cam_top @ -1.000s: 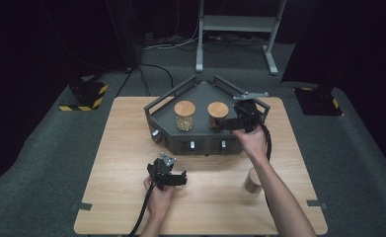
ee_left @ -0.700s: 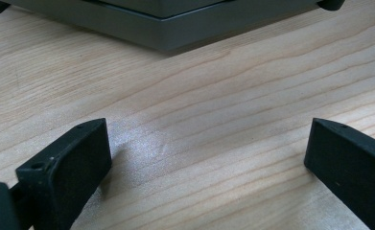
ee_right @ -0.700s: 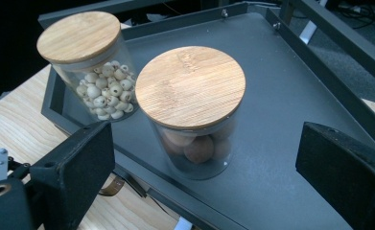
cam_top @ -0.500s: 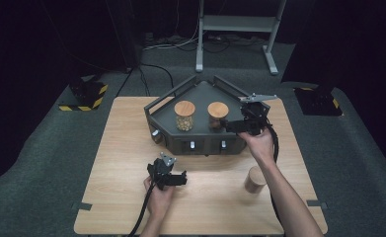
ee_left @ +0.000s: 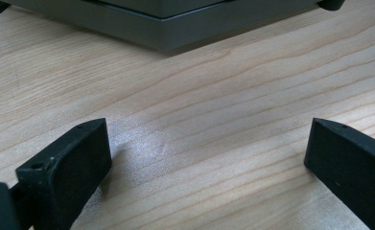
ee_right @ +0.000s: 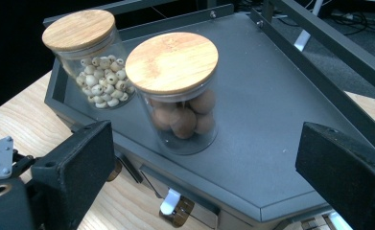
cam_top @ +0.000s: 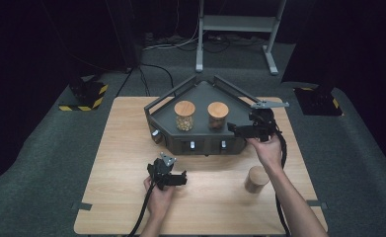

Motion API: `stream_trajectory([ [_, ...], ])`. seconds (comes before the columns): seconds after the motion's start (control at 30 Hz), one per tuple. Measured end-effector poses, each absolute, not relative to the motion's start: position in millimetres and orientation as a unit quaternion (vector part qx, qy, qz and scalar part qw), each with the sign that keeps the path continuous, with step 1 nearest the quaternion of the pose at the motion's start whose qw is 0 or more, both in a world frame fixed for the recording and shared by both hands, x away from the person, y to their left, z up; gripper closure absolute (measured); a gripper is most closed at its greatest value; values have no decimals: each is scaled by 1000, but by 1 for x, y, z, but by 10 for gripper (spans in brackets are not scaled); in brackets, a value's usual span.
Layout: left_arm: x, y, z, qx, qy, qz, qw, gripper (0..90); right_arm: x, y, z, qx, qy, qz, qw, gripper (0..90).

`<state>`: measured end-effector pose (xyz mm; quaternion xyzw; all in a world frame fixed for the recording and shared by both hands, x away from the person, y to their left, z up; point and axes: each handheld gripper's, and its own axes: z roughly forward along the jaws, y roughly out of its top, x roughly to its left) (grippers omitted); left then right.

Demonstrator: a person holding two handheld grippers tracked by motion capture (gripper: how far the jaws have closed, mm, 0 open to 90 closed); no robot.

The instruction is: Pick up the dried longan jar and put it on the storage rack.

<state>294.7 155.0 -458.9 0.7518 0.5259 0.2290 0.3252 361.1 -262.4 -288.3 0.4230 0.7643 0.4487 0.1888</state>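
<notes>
Ahead of my right claw [ee_right: 204, 177], wide open and empty, stands the brown-ball jar [ee_right: 178, 93] (wooden lid on); next I advance and straddle it. My left claw [ee_left: 204, 172] rests open on the bench [ee_left: 199, 120].

Lab or studio: black curtains, hazard-taped stands [cam_top: 84, 96] (floor carpeted).

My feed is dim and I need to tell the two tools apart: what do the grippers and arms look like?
Both are black handheld units with two blocky, matte black jaws. The left gripper carries a small grey three-cornered plate with dots and trails a black cable. The right gripper has a larger grey plate on top and a black cable running along the forearm. Both forearms are bare; no sleeves show.
</notes>
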Motion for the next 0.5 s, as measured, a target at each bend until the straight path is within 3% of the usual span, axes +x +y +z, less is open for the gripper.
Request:
stream_trajectory([
  [0.5, 295, 155, -459, 752, 526, 229, 325, 22, 344, -278, -302, 431, 754, 454, 197, 58],
])
